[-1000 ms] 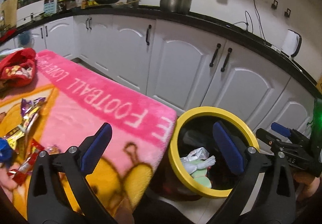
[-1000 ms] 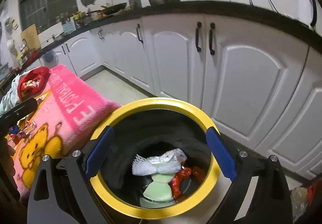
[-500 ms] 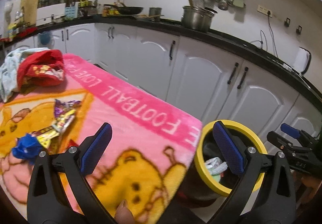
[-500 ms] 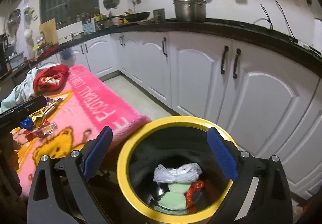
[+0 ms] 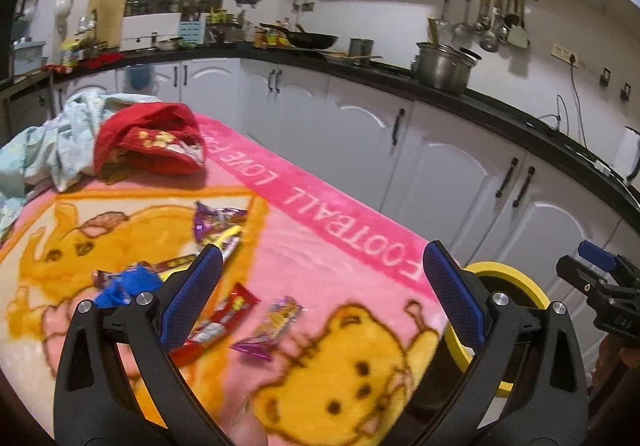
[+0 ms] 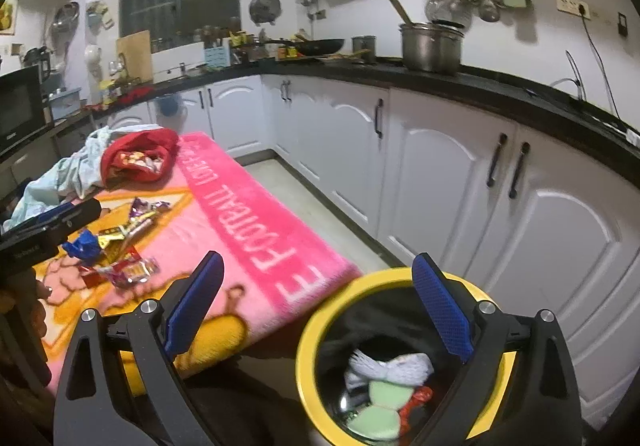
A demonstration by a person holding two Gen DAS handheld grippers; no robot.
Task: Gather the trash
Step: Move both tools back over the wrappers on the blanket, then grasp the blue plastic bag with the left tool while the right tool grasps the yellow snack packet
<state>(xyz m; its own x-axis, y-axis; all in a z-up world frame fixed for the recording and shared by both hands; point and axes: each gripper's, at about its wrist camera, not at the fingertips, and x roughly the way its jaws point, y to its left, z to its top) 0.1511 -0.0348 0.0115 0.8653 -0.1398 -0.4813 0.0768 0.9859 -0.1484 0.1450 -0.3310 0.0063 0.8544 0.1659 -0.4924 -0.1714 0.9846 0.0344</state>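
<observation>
We hold both tongs spread wide and empty. Our left tongs point(image 5: 318, 294) hang over the surface point(image 5: 360, 238), which is draped in a pink blanket, and the remaining trash lies directly under and ahead of them. Our right tongs point(image 6: 318, 302) sit over the yellow-rimmed bin point(image 6: 306, 358) just off the surface's right-hand corner, where crumpled paper and green scraps already lie.

The relation that matters for the next pick is this: the purple-ended wrapper point(image 5: 272, 324) lies between the two left fingers, a little toward the left one, so the left hand is clearly the nearer. Its long axis runs diagonally, from the near side of the surface up toward the far right edge, roughly along the line our tongs point. We judge that a turn of the wrist would let the fingers close across its narrow width.

Just beside it, the red wrapper point(image 5: 218, 324) lies on a similar slant, its lower end partly hidden behind the left finger. Further in sit a blue crumpled piece point(image 5: 126, 286), and a purple and yellow packet point(image 5: 220, 226) nearer the middle; motion blur makes their outlines uncertain, so they may overlap
</observation>
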